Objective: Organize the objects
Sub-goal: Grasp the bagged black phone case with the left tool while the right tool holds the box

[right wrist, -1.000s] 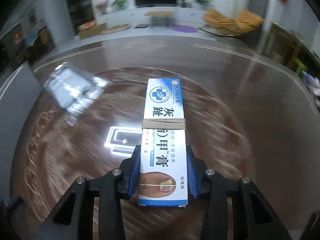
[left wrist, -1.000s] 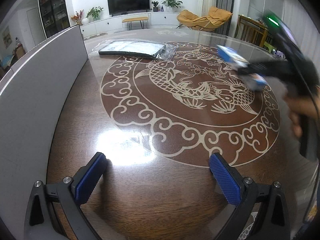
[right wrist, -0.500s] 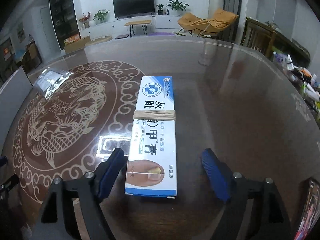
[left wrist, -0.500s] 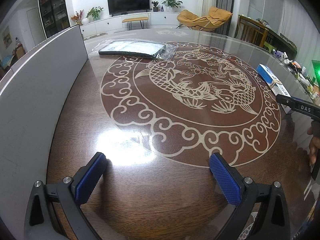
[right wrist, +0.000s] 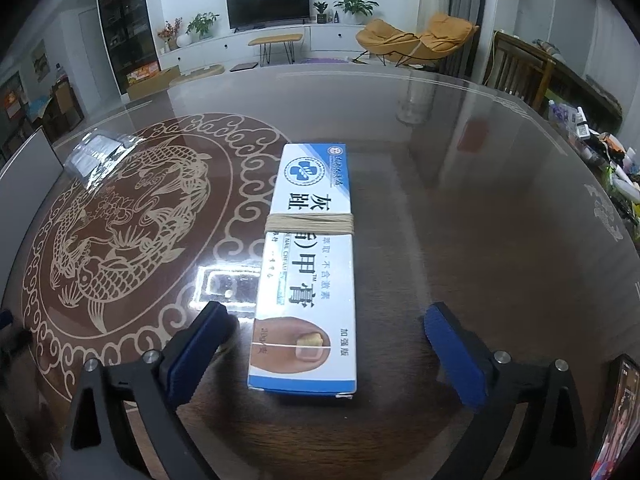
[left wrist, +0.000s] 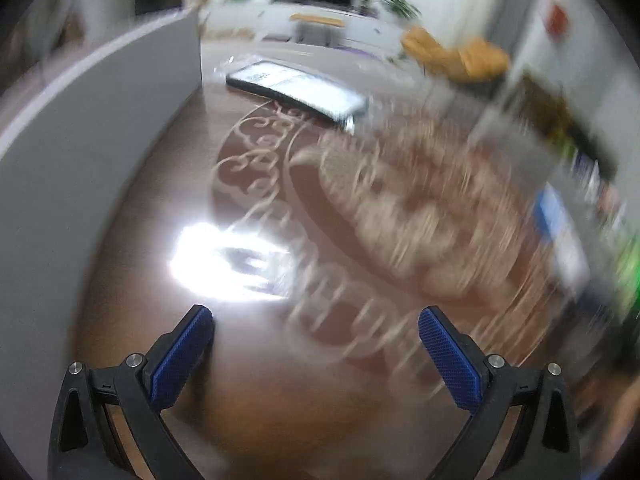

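Jaws on the right gripper point(right wrist: 322, 340) have just been opening and now sit spread wide, with the nail cream box point(right wrist: 308, 264) lying flat on the counter point(right wrist: 500, 240) between them, clear gaps on both sides, neither blue pad touching it. A rubber band point(right wrist: 310, 223) wraps the box around its middle. The box sits just right of the carved fish medallion point(right wrist: 120, 232), long side pointing away from the camera, with lots of bare glossy counter to its right and beyond it. Clutter lines the far right edge.

The left gripper point(left wrist: 316, 356) has its jaws spread wide too, nothing between them, just counter. That view is pretty blurry. A grey panel point(left wrist: 80, 152) runs along the left edge, and a plastic-wrapped flat pack point(left wrist: 296, 92) lies at the far side near the panel's end.
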Tool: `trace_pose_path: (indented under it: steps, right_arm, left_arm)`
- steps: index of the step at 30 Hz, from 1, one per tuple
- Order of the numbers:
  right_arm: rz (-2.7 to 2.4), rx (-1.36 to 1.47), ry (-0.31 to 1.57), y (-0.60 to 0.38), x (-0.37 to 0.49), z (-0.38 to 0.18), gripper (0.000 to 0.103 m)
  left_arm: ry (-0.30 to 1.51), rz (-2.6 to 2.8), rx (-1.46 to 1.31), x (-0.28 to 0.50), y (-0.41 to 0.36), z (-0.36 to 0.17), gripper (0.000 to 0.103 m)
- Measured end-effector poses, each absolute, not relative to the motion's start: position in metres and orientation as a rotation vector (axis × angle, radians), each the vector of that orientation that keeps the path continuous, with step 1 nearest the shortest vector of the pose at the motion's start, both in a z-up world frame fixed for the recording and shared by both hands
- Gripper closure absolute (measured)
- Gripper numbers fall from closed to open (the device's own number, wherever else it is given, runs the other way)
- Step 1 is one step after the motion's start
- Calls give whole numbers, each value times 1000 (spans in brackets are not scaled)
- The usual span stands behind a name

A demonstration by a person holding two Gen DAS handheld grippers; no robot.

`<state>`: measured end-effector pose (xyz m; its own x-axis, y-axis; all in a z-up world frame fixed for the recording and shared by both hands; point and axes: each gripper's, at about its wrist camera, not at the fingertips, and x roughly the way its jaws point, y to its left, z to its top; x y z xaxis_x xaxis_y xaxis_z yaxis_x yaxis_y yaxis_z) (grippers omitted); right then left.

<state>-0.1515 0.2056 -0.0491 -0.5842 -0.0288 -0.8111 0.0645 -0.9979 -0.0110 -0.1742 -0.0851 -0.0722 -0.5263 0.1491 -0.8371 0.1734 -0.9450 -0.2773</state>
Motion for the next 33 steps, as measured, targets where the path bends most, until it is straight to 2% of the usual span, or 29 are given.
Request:
trace_pose_path:
  steps: [1,4,6,12,18,26,29,32,33]
  right_arm:
    - [-2746,1406,65,205,-151,-49,3]
    - [-2744,1406,68,203,-151,-49,2]
    - [-2742,1406,67,203,-151,-49,2]
    - [-2724,1397,77,201,-151,-49,2]
    - [-2706,1376,49,205,-151,-48,2]
    - [-2700,1362,18,212,-155,-47,2]
    - [-2700,1361,14,210,-154,-46,2]
    - [-2700,1360,12,211,-155,-45,2]
    - [-2699,1360,12,211,-156,-45,2]
  left_arm:
    - [645,-2631,1534,-192,-93,-69,0]
    - [869,-2454,1536,-255,-113,-57,0]
    - [904,-2431,1489,-295,-120,-48,0]
    - [657,-2296,1417,-387,-122,-44,0]
    - [713,-2182,1344,-421,-136,-63,0]
    - [611,-2159,1334,-430,-132,-77,0]
    - [458,-2173,1375,-430,-123,-81,0]
    - [388,-2270,1398,-425,-113,-79,0]
    - [356,-2317,1375,-417,-109,-78,11]
